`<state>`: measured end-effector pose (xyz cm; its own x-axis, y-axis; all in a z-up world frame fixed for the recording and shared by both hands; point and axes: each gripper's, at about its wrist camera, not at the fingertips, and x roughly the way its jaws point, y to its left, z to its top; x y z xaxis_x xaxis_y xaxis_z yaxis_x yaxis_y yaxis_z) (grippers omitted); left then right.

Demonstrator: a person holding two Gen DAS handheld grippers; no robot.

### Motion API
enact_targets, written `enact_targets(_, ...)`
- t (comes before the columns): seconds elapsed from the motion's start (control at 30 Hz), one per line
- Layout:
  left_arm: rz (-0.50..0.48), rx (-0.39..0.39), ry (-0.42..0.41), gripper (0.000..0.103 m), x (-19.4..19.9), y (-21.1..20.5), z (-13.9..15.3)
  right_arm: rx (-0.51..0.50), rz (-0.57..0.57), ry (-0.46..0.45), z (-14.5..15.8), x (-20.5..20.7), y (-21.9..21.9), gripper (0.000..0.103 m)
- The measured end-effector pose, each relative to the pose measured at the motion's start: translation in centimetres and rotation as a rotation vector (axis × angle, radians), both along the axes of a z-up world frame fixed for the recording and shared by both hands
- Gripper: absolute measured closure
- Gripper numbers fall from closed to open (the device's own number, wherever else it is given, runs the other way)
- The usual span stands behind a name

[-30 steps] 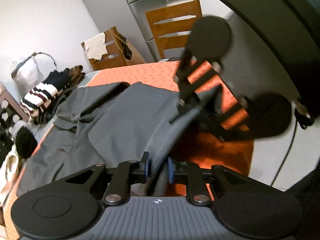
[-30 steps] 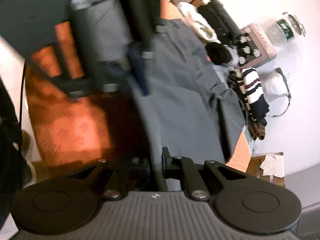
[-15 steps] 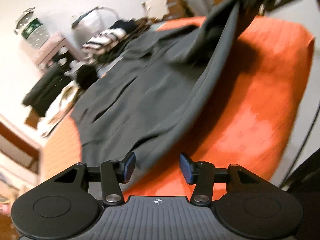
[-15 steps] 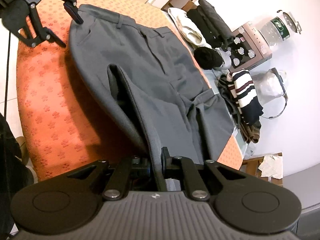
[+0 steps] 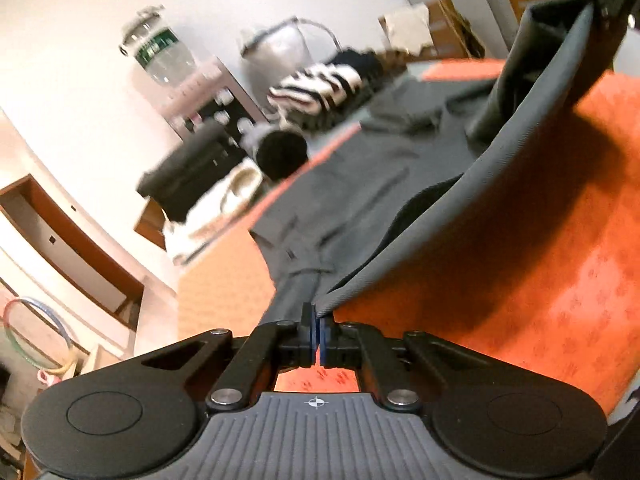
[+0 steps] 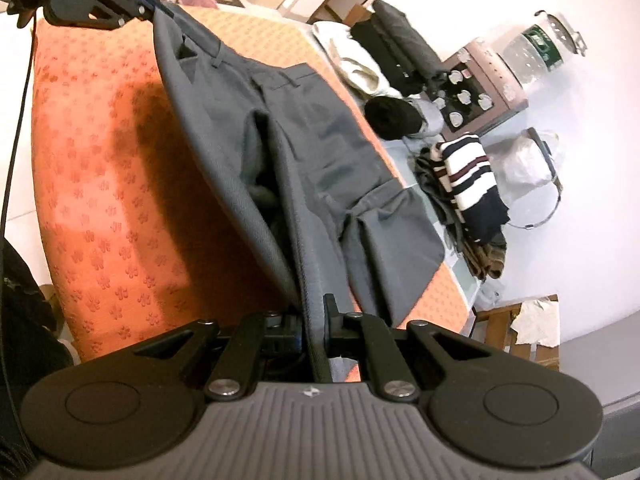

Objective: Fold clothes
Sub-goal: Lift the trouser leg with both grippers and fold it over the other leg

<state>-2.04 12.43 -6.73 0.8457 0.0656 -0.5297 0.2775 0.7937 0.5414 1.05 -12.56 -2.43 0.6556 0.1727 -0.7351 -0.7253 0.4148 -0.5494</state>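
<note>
1. The left claw (image 5: 315, 334) has its blue pads pressed together on a corner of the grey woven trousers (image 6: 320, 148), at the waistband end, and the cloth rises straight out of its tips.
2. The right claw (image 6: 316, 322) is clamped narrow on the other end of the same edge, with a thick fold of grey fabric running down between its fingers.
3. In the right wrist view the left claw (image 6: 150, 0) sits at the far top-left corner, so the gripped edge hangs as one taut line between the two claws, lifted off the surface.
4. The rest of the trousers lies on the table, covered by an orange flower-patterned tablecloth (image 6: 100, 152), with the belt loops and fly showing and one leg wrinkled towards the far side.
5. A dark hollow opens under the raised edge, where the upper layer stands apart from the lower one.
6. On the near side of the trousers there is a broad bare stretch of orange cloth.
7. The far side is crowded: a striped black-and-white folded garment (image 6: 468, 172), a black round cap (image 6: 394, 118) and a pile of pale and dark clothes (image 6: 372, 60) lie just beyond the trousers along the table's edge.
</note>
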Motion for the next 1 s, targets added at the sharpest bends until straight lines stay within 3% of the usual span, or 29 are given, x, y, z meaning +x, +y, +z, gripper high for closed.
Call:
enact_targets(0.27,0.036,-0.055,-0.005,0.099,0.5,-0.5,3.8,-0.038,0.026,0.042,2.4,0.8,-0.5,0.094)
enact_targets(0.43,0.072,-0.085,-0.002,0.099,3.1,-1.4,6.1,-0.056,0.073,0.097,4.6,5.2,-1.1,0.094)
enact_targets(0.7,0.145,-0.130,0.028,0.099,11.6,-2.8,9.2,-0.064,0.194,0.196,7.6,17.9,-2.6,0.093)
enact_targets(0.83,0.185,-0.136,0.066,0.099,17.3,-2.8,9.1,-0.066,0.245,0.303,6.5,25.8,-2.1,0.093)
enact_targets(1.0,0.223,-0.155,0.131,0.099,24.7,-2.0,6.9,-0.090,0.239,0.434,2.8,35.0,0.2,0.093)
